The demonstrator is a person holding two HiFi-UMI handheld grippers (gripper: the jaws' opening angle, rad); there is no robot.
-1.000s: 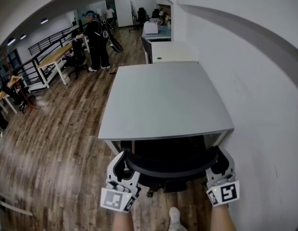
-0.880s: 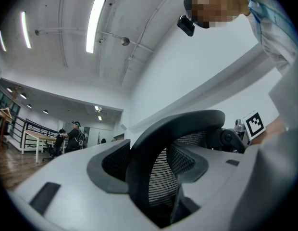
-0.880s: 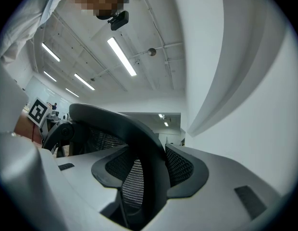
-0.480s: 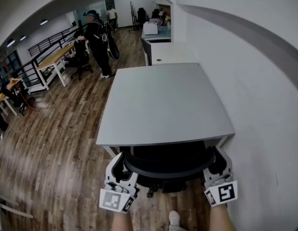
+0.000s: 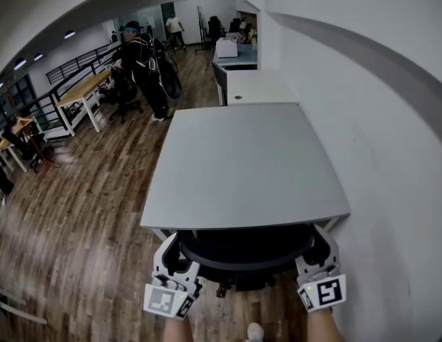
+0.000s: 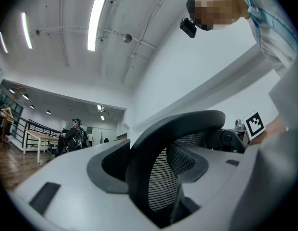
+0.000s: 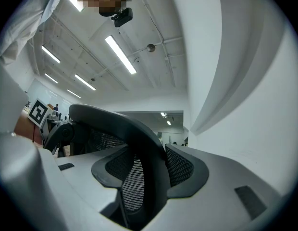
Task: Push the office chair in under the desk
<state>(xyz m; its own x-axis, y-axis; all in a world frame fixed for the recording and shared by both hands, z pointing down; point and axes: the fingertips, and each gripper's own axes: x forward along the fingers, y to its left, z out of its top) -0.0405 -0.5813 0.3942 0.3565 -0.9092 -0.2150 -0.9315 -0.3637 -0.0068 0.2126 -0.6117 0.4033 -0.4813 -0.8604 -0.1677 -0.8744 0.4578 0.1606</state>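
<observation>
The black mesh-backed office chair (image 5: 242, 261) stands at the near edge of the grey desk (image 5: 246, 166), its seat hidden under the top. Only the curved backrest rim shows in the head view. My left gripper (image 5: 180, 261) is clamped on the rim's left end and my right gripper (image 5: 315, 254) on its right end. In the left gripper view the backrest frame (image 6: 158, 143) runs between the jaws of the left gripper (image 6: 154, 186). The right gripper view shows the same frame (image 7: 134, 134) held between the jaws of the right gripper (image 7: 144, 186).
A white wall (image 5: 392, 155) runs close along the desk's right side. A second white desk (image 5: 257, 87) stands beyond it. A person with a backpack (image 5: 146, 55) is on the wood floor (image 5: 71, 212) at the far left, near other desks (image 5: 82, 87). My shoe (image 5: 255, 331) is below the chair.
Both grippers and the chair have moved forward, so more of the chair now lies under the desk's edge. The person in the background has walked a little nearer.
</observation>
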